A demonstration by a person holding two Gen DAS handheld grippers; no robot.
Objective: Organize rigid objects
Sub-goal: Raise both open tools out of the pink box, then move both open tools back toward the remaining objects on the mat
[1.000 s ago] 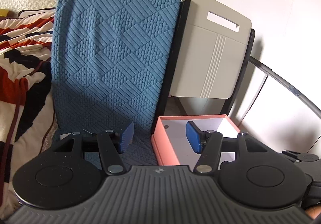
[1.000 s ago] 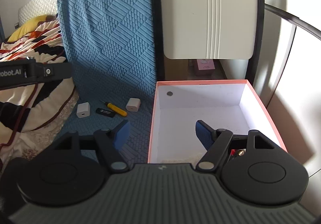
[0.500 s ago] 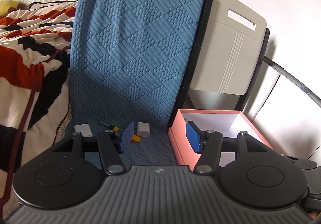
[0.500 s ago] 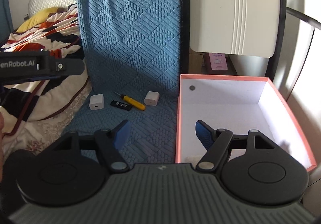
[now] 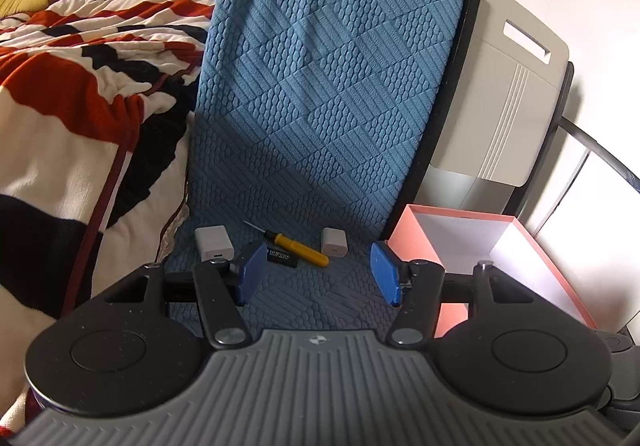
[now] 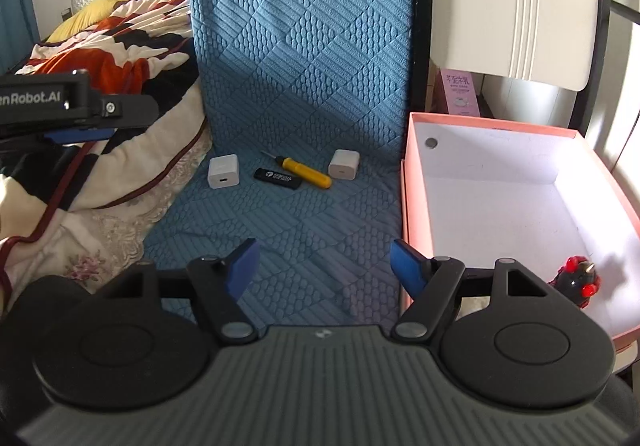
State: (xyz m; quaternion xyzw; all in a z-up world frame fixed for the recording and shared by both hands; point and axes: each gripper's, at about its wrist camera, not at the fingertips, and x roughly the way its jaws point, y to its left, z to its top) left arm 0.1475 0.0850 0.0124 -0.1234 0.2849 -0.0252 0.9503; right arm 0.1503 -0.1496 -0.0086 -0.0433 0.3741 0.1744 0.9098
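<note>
On the blue quilted mat (image 6: 304, 118) lie a white charger cube (image 6: 223, 171), a black USB stick (image 6: 278, 178), a yellow screwdriver (image 6: 306, 173) and a second white charger (image 6: 343, 164). They also show in the left wrist view: the left charger (image 5: 213, 241), the screwdriver (image 5: 296, 247) and the right charger (image 5: 333, 241). To their right stands an open pink box (image 6: 408, 182) with a small black-and-red object (image 6: 576, 280) inside. My left gripper (image 5: 318, 272) is open and empty just short of the items. My right gripper (image 6: 323, 266) is open and empty, further back.
A striped red, black and white blanket (image 5: 72, 94) covers the bed at the left. A white board with a handle slot (image 5: 500, 94) leans behind the box. A pink carton (image 6: 460, 92) stands behind the box. The left gripper's body (image 6: 76, 106) reaches into the right wrist view.
Both views have shifted left and downward. The small items on the mat, hidden from the left wrist view a second ago, now lie just beyond its fingers. Both grippers kept the same opening.
</note>
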